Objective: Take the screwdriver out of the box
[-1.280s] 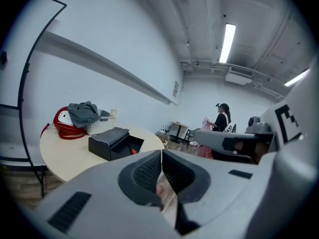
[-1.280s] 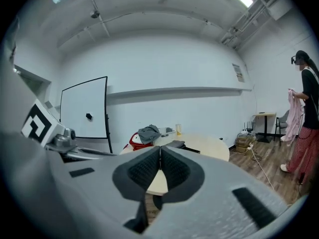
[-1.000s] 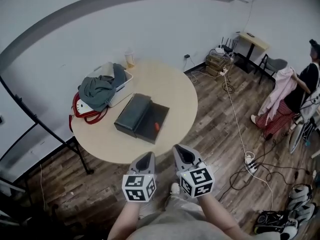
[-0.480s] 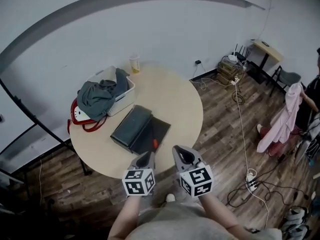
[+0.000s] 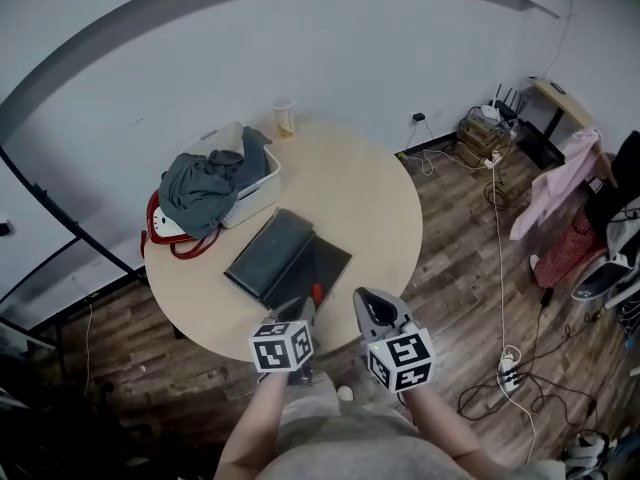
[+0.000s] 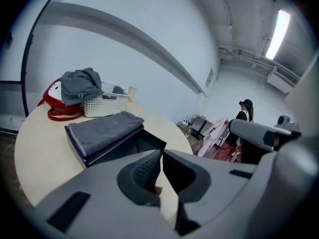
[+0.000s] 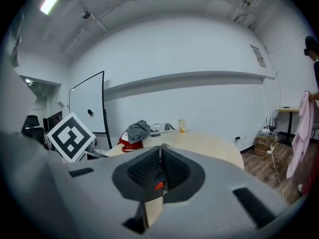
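- Beige round wooden table (image 5: 375,203) carries the dark grey open box (image 5: 332,262). Its padded lid (image 5: 268,256) lies alongside the tray on the left.
- The red-handled screwdriver (image 5: 316,292) sits in the tray, at the edge nearest you. Only a short red piece shows, so you cannot read its long axis or which way it points.
- Your left gripper (image 5: 304,306) has its 2 jaws pressed together on nothing, tips just beside that red piece in the head view.
- Your right gripper (image 5: 364,298) is likewise pressed together and empty, near the table's near edge, right of the box.
- A white slatted basket (image 5: 262,183) of grey clothes stands behind the box.
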`<move>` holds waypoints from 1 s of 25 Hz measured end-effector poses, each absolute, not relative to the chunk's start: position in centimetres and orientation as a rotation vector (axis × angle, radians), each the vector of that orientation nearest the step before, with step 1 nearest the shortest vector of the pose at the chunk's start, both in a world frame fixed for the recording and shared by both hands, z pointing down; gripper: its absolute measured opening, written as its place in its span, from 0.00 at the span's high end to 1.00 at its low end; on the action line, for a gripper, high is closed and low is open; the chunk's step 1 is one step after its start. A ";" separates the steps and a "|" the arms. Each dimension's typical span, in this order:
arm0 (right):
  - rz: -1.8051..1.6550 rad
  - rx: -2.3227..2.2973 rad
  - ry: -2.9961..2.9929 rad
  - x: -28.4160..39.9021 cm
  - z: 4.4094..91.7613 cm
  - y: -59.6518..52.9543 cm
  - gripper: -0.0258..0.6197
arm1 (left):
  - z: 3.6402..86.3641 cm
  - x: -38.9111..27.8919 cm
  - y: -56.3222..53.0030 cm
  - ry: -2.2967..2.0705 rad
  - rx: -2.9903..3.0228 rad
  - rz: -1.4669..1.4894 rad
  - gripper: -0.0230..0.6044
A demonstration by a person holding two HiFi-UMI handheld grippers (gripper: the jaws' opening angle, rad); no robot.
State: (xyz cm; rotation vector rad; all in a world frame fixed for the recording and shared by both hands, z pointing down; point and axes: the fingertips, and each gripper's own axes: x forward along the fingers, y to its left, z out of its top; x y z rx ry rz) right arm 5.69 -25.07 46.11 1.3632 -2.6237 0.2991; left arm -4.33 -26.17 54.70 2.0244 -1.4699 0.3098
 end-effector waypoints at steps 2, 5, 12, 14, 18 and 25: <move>0.321 1.372 -2.618 5.9 46.6 -25.8 0.96 | 55.6 -4.4 -27.1 -1.451 1.993 0.349 0.95; 0.341 1.391 -2.606 6.3 47.2 -26.9 0.96 | 57.4 -4.0 -28.4 -1.392 1.938 0.382 0.95; 0.347 1.424 -2.581 6.9 48.0 -30.0 0.96 | 61.7 -3.3 -31.9 -1.265 1.819 0.435 0.78; 0.353 1.426 -2.574 7.0 48.3 -30.9 0.96 | 62.9 -3.3 -32.7 -1.243 1.795 0.474 0.74; 0.363 1.452 -2.555 7.6 48.6 -33.1 0.96 | 65.5 -3.1 -34.5 -1.212 1.730 0.542 0.69; 0.405 1.490 -2.519 8.1 49.6 -35.1 0.96 | 69.4 -3.7 -35.5 -1.222 1.651 0.682 0.68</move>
